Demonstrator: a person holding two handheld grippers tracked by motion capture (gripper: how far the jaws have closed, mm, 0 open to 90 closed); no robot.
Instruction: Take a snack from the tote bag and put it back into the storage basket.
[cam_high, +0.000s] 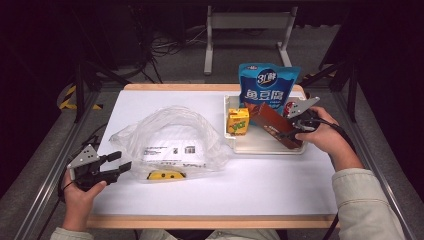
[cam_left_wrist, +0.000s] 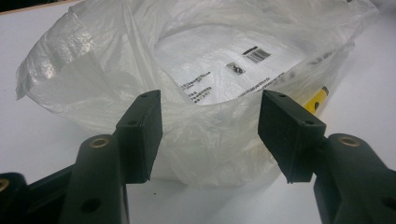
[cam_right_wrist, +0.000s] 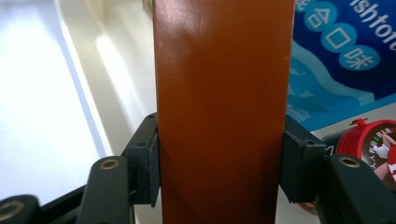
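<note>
A clear plastic bag (cam_high: 170, 135) with a printed label inside lies mouth-up on the white table, and a small yellow item (cam_high: 166, 175) sits at its front edge. My left gripper (cam_high: 122, 161) stands open at the bag's left corner. In the left gripper view the gripper (cam_left_wrist: 212, 105) frames the bag's crumpled rim (cam_left_wrist: 210, 56) without touching it, and the yellow item (cam_left_wrist: 316, 99) shows through the plastic. My right gripper (cam_high: 289, 129) is shut on a long brown box (cam_high: 270, 125) tilted over the white tray (cam_high: 265, 150). The box (cam_right_wrist: 222, 70) is clamped by its sides in the right gripper (cam_right_wrist: 222, 140).
In the tray stand a yellow drink carton (cam_high: 238, 121), a tall blue snack bag (cam_high: 267, 87) and a red-lidded tub (cam_right_wrist: 373, 140). The blue bag (cam_right_wrist: 336, 60) sits just behind the box. The tray's wall (cam_right_wrist: 107, 70) runs along the box's left. Metal frame rails flank the table.
</note>
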